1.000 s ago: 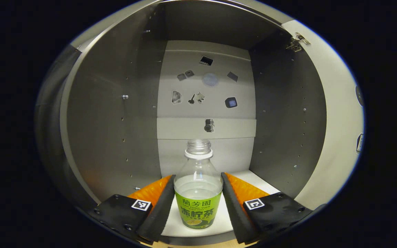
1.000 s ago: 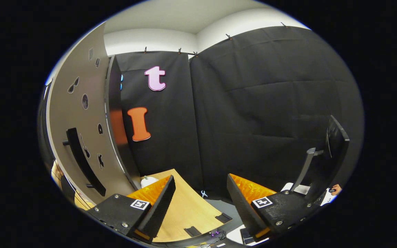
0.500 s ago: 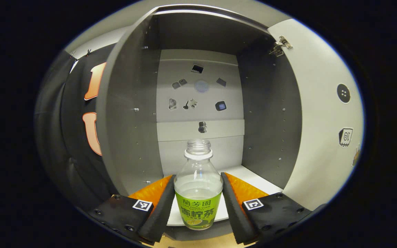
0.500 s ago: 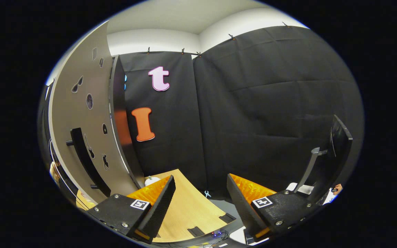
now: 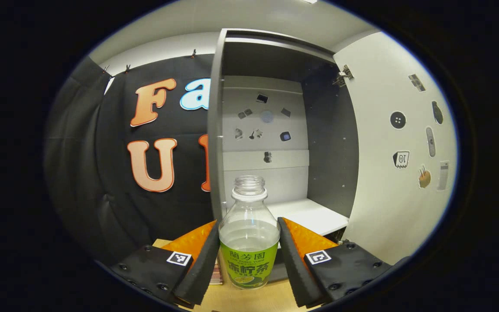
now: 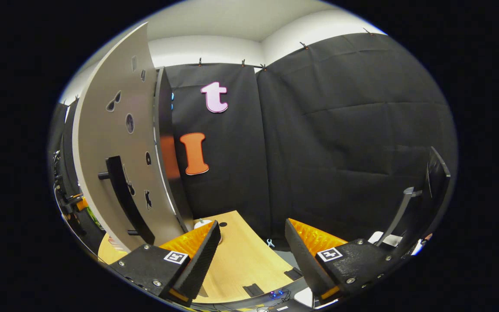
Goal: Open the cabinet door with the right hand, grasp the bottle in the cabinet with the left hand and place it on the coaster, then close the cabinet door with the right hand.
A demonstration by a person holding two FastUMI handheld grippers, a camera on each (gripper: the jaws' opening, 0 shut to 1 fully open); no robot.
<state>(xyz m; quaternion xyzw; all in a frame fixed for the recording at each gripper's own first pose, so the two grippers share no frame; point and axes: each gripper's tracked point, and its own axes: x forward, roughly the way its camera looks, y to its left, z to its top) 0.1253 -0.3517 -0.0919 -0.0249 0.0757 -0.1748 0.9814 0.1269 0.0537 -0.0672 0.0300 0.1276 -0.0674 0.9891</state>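
Bottle [image 5: 249, 234] (upright) between left hand-held gripper [image 5: 248, 255] fingers

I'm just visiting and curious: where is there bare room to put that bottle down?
The white cabinet shelf behind the bottle lies bare. The wooden table between the open door and the black cloth is mostly bare. The left gripper is crowded, clamping the bottle.

A wooden table [image 6: 236, 260] is seen in the right gripper view, with the open cabinet door [image 6: 115, 160] standing at its left edge. A small white object [image 6: 201, 223] lies on the table's far end, just beside the door's lower corner; what it is cannot be told. In the left gripper view, a white shelf [image 5: 308, 214] forms the floor of the cabinet [image 5: 275, 130], and a strip of the same table [image 5: 249, 299] is visible below it.
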